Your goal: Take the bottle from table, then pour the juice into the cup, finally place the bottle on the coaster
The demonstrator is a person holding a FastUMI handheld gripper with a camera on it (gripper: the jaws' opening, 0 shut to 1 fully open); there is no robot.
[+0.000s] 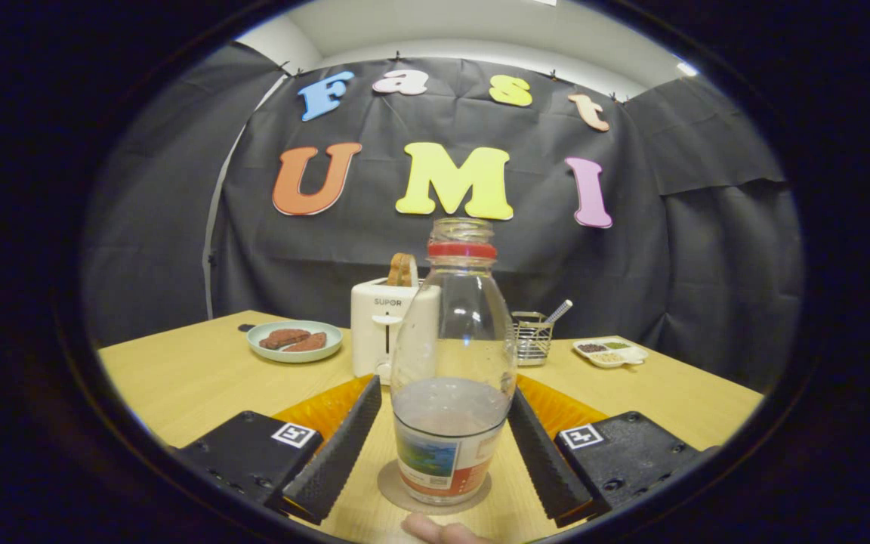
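Note:
A clear bottle (454,355) with a red neck ring and no cap stands upright on a round grey-brown coaster (397,491) on the wooden table. Pale juice fills its lower part, above a coloured label. My gripper (442,389) is open, with the bottle between its two black ribbed fingers. The left finger (337,446) stands a little off the glass. The right finger (544,453) lies close along the bottle's other side; I cannot tell if it touches.
An orange ribbed dish (322,412) lies just behind the fingers. Beyond it stand a white toaster (386,325) with bread, a plate of brown food (295,341), a wire basket (532,338) and a small sectioned dish (609,352). A fingertip (435,529) shows below the coaster.

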